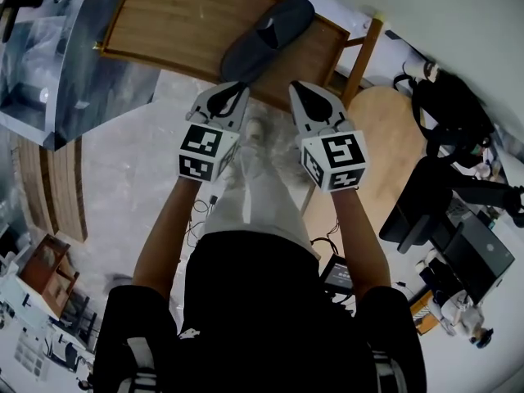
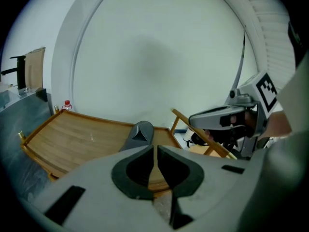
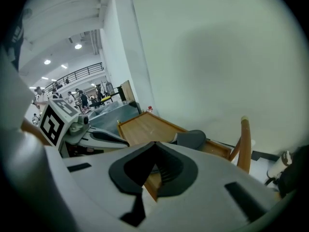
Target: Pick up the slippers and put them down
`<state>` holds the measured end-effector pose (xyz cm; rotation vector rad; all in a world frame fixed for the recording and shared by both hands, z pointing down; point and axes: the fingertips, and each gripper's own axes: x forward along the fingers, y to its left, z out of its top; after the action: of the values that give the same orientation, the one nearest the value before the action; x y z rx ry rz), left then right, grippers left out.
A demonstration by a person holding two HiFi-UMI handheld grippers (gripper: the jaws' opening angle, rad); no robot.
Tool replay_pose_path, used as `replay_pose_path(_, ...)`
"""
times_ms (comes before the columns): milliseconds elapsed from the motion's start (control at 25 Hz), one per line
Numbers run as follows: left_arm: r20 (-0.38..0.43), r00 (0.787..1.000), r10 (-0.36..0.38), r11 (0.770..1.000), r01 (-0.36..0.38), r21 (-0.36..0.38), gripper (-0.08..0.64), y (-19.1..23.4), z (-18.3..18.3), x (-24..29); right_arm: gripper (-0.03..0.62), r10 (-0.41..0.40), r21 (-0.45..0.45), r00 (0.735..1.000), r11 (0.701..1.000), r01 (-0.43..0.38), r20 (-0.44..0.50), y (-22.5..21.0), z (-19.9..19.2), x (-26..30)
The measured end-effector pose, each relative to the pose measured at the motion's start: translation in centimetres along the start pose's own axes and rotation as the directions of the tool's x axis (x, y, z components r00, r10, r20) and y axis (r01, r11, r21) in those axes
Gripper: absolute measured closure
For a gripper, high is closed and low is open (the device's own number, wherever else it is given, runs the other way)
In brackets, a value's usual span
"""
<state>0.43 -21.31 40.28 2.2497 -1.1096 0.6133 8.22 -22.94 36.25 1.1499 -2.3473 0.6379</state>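
One dark grey slipper (image 1: 266,35) lies on a slatted wooden bench (image 1: 172,23), near its right end. In the head view both grippers hover side by side just short of the bench's near edge, below the slipper. My left gripper (image 1: 237,88) is shut and empty, and its own view shows the slipper (image 2: 139,135) lying beyond the closed jaw tips (image 2: 155,149). My right gripper (image 1: 296,88) is likewise shut on nothing, and the slipper (image 3: 190,139) shows a little right of its tips (image 3: 155,145). I see no second slipper.
A plastic-wrapped object (image 1: 57,64) stands at the bench's left. A round wooden tabletop (image 1: 385,129), a black backpack (image 1: 450,113) and a laptop (image 1: 483,252) are on the right. A red-capped bottle (image 2: 67,105) stands by the wall. The person's shoe (image 1: 254,133) is below the grippers.
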Motion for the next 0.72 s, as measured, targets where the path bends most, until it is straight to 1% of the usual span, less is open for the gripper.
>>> replay_pose_path(120,-0.011,1.0,0.006,1.0,-0.006,0.011,0.552,0.5,-0.1,1.4,0.592,-0.002,0.025,1.0,1.0,0.002,0.006,-0.7,-0.5,0.2)
replay_pose_path(320,-0.085,0.996,0.016,0.999,-0.013,0.042,0.551,1.4,-0.9,3.3,0.592,-0.003,0.037,1.0,0.999,0.003,0.009,-1.4,-1.0,0.5)
replay_pose_path(440,-0.086,0.996,0.022,0.998,-0.016,0.066,0.551,1.8,-0.7,4.6,0.592,-0.011,0.048,1.0,0.999,0.01,0.009,-1.9,-1.4,0.6)
replay_pose_path(480,-0.084,0.996,0.023,0.997,-0.017,0.07,0.54,2.0,-0.7,5.0,0.592,-0.013,0.054,1.0,0.998,0.013,0.009,-2.1,-1.5,0.6)
replay_pose_path(560,-0.098,0.995,0.017,0.998,-0.011,0.063,0.477,2.2,-0.6,5.8,0.592,-0.017,0.063,1.0,0.998,0.016,0.01,-2.5,-1.7,0.8)
replay_pose_path(640,-0.105,0.994,0.02,0.998,-0.014,0.057,0.447,2.7,-0.7,6.6,0.592,-0.017,0.069,1.0,0.997,0.016,0.011,-2.6,-1.8,1.0)
replay_pose_path(720,-0.106,0.994,0.029,0.997,-0.021,0.07,0.405,3.2,-0.8,7.5,0.592,-0.017,0.077,1.0,0.997,0.016,0.011,-2.8,-2.0,1.1)
